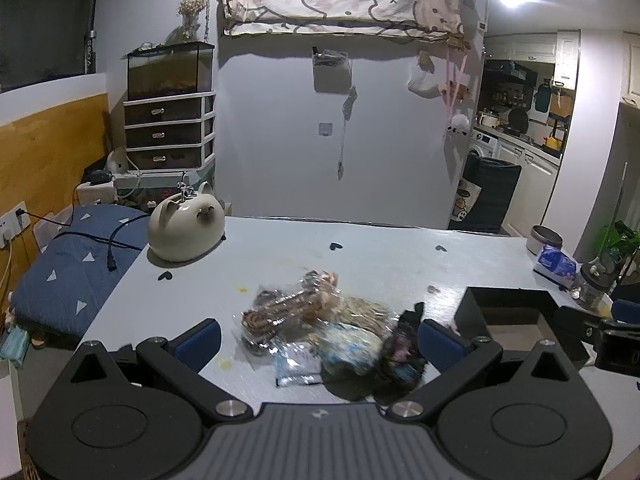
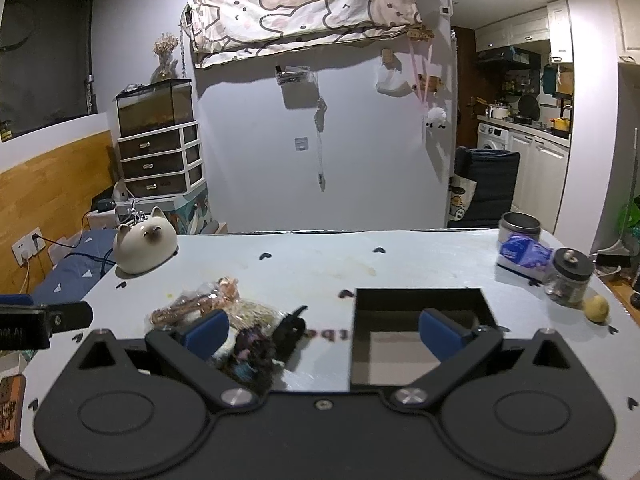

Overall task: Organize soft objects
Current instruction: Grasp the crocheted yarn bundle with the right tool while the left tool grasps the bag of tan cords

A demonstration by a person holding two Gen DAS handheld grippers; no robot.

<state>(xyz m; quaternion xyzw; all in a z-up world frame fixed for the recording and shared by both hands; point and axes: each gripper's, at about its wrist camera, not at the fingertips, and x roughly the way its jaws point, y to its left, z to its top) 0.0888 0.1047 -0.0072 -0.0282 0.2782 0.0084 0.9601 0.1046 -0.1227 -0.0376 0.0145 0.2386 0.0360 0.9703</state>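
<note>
Your left gripper [image 1: 320, 342] is spread wide, nothing held; the pile of soft objects [image 1: 320, 332] lies between its blue pads [image 1: 200, 342], a dark fuzzy bundle [image 1: 400, 352] just inside the right pad, clear-wrapped packets [image 1: 288, 308] ahead of it. Your right gripper [image 2: 322, 338] is also wide and empty, with the pile's edge at its left pad and the open black box [image 2: 420, 300] just ahead, to the right. Step in hand, by my reading: lining up for a first pick (the box looks empty, though its floor is partly hidden). Next move likely calls for lowering the left gripper, pinching one item, not the heap, then carrying it rightward to the box. The wrappers look slippery. Farther out: cat-shaped ceramic [image 1: 186, 232] far left, glass jar [image 2: 568, 276] far right on the table [image 1: 380, 248]
</note>
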